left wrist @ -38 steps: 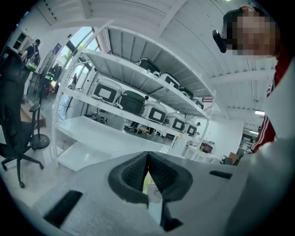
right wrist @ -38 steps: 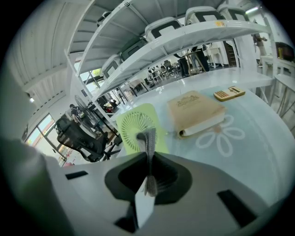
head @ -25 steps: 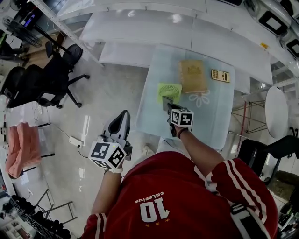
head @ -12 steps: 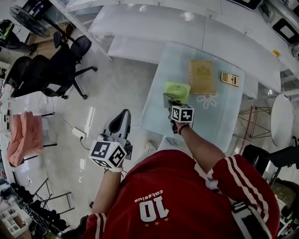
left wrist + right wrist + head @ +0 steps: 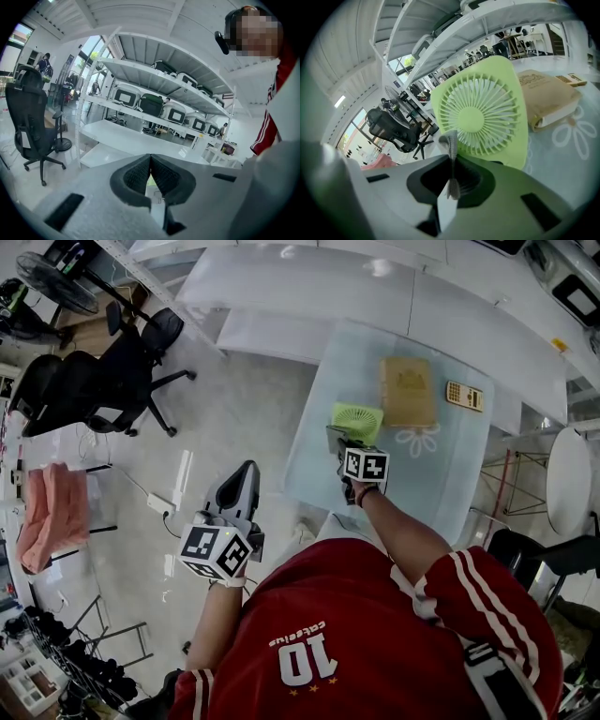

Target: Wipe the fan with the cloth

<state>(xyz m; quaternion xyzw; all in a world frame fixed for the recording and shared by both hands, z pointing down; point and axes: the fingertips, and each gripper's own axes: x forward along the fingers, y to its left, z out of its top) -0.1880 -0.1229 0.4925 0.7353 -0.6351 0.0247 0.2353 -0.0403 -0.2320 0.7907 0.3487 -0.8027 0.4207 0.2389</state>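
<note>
A small light-green fan [image 5: 356,418] stands on the near left part of the glass table [image 5: 441,474], and it fills the right gripper view [image 5: 480,112]. My right gripper [image 5: 337,439] is just in front of it, shut on a thin grey cloth [image 5: 451,143]. The cloth sticks up between the jaws and hangs before the fan's grille, and I cannot tell whether it touches. My left gripper [image 5: 247,472] is off the table over the floor to the left. It is shut [image 5: 150,161] with nothing between its jaws.
A tan book [image 5: 409,390] and a small calculator [image 5: 466,396] lie on the table behind the fan. Black office chairs [image 5: 103,381] stand on the floor at left. A power strip [image 5: 161,505] and a pink cloth on a rack [image 5: 54,517] are nearby. White shelves run along the back.
The head view has shifted a little. My right gripper stays close in front of the fan with the cloth. The left gripper has not visibly moved.
</note>
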